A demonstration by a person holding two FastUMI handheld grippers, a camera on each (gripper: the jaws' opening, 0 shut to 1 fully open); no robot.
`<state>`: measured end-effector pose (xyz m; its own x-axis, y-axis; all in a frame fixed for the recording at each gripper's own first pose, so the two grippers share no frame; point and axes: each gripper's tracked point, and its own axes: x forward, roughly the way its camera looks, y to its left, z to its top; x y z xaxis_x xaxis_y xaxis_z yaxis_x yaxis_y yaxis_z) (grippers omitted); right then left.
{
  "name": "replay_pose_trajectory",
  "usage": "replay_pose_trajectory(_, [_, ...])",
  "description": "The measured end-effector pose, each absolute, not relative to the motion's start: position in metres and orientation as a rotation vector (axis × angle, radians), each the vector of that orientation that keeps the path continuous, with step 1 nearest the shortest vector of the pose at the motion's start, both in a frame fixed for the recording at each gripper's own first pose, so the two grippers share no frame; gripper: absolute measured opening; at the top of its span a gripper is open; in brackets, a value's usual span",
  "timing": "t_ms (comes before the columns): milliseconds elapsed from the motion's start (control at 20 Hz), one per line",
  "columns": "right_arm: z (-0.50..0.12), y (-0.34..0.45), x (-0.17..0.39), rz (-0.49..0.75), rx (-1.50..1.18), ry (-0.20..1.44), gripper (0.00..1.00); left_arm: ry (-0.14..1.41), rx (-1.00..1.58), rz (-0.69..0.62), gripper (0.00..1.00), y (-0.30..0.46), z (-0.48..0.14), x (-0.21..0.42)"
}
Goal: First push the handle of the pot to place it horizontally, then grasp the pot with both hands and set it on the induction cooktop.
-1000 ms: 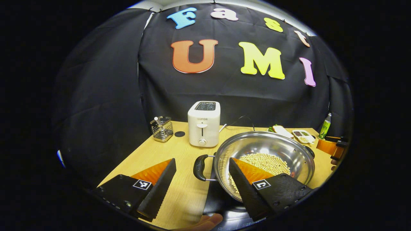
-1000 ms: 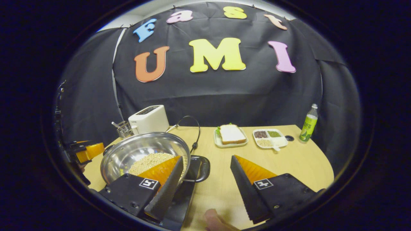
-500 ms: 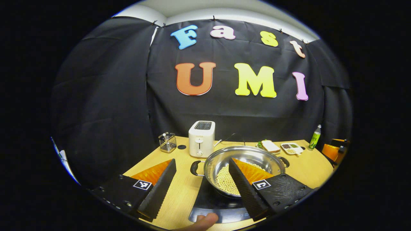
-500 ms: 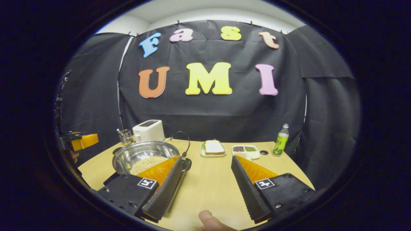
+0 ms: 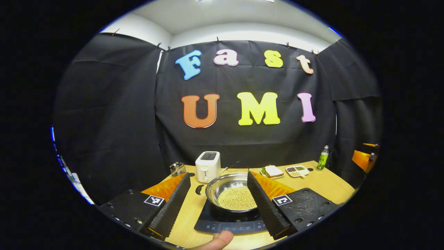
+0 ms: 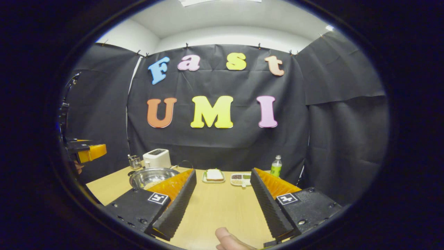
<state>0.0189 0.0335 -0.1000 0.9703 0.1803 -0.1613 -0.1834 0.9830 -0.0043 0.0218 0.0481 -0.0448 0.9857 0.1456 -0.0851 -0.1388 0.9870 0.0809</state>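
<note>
- Over the last second both hand-held grippers have drawn back and up from the pot [image 5: 230, 192]; it looked large and close between their fingers then, and now sits small and farther off.
- The left hand-held gripper [image 5: 218, 199] stands wide open and holds nothing; the pot shows in the gap between its fingers, well clear of them.
- The right hand-held gripper [image 6: 223, 198] is wide open and empty too, over bare counter [image 6: 222, 205], with the pot [image 6: 152, 176] off to its left.
- The steel pot, with a layer of pale beans inside, rests on the black induction cooktop [image 5: 229, 222]; one dark loop handle [image 5: 200, 189] points from the pot towards the white toaster [image 5: 207, 166] side.
- Judged from this, the task looks finished: the handles lie level, the pot is set on the cooktop, and all that is left is to move away.
- Behind the pot stand the toaster, a wire utensil holder [image 5: 177, 169], a plate with a sandwich [image 5: 273, 171], a divided dish [image 5: 297, 170] and a green bottle [image 5: 323, 158].
- Writing on the toaster and the bottle label is too small to read; the cooktop's panel marks are likewise unclear.
</note>
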Motion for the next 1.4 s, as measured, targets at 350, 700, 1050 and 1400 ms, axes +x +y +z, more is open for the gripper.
replay_pose_trajectory(350, [-0.074, -0.006, -0.037, 0.123, -0.027, 0.138, 0.98, -0.002, 0.072, 0.082, 0.97, -0.013, -0.007, -0.035])
replay_pose_trajectory(700, [-0.069, -0.042, -0.07, 0.071, 0.056, 0.071, 0.99, -0.068, 0.08, 0.12, 0.96, -0.032, -0.018, -0.078])
replay_pose_trajectory(1050, [-0.067, -0.049, -0.068, 0.068, 0.106, 0.043, 0.98, -0.043, 0.095, 0.155, 0.96, -0.022, -0.05, -0.076])
replay_pose_trajectory(1400, [-0.074, -0.043, -0.065, 0.077, 0.101, 0.034, 0.96, -0.062, 0.083, 0.163, 0.89, -0.002, -0.049, -0.07])
